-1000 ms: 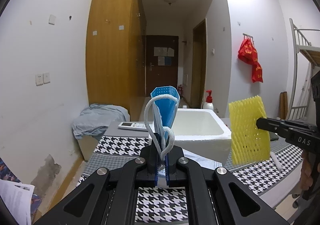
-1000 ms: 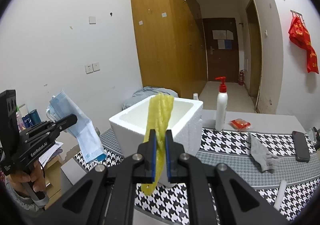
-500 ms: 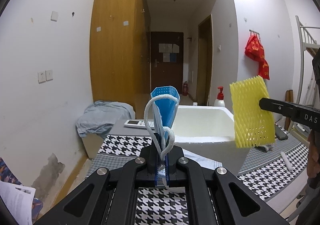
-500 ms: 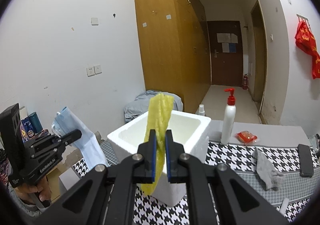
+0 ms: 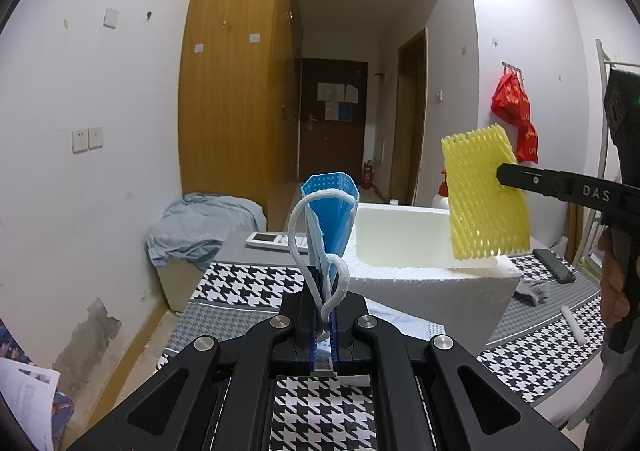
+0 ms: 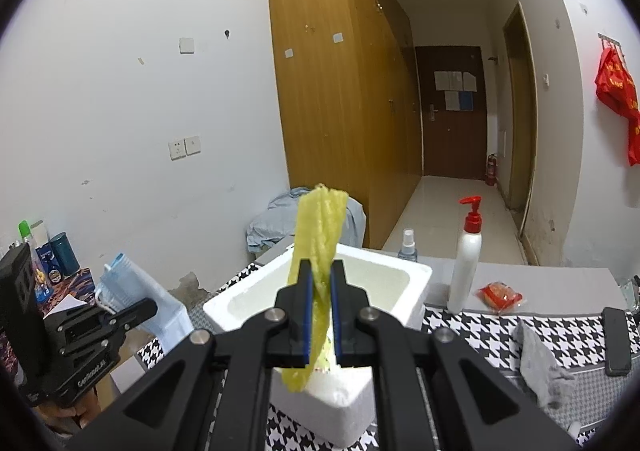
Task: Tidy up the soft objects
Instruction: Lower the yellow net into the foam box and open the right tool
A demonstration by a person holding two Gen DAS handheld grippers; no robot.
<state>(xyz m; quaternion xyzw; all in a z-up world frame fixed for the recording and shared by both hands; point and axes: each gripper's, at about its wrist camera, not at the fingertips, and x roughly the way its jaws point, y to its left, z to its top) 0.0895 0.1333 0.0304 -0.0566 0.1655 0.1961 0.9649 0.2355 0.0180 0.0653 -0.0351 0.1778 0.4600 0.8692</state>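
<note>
Carrying the yellow foam net (image 6: 318, 251) clamped in the right gripper (image 6: 320, 315) higher than before, lower centre, over the white foam box (image 6: 404, 279), ready to drop, while the left gripper (image 5: 322, 315) pinches a blue face mask (image 5: 330, 211).

"DAS" on right tool (image 5: 498, 181) arm; "GenRobot.AI" on left tool (image 6: 150, 305) body, blurred.

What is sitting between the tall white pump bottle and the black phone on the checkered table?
In the right wrist view, a small red packet lies between the pump bottle and the black phone, with a crumpled grey cloth nearer the camera.
</note>
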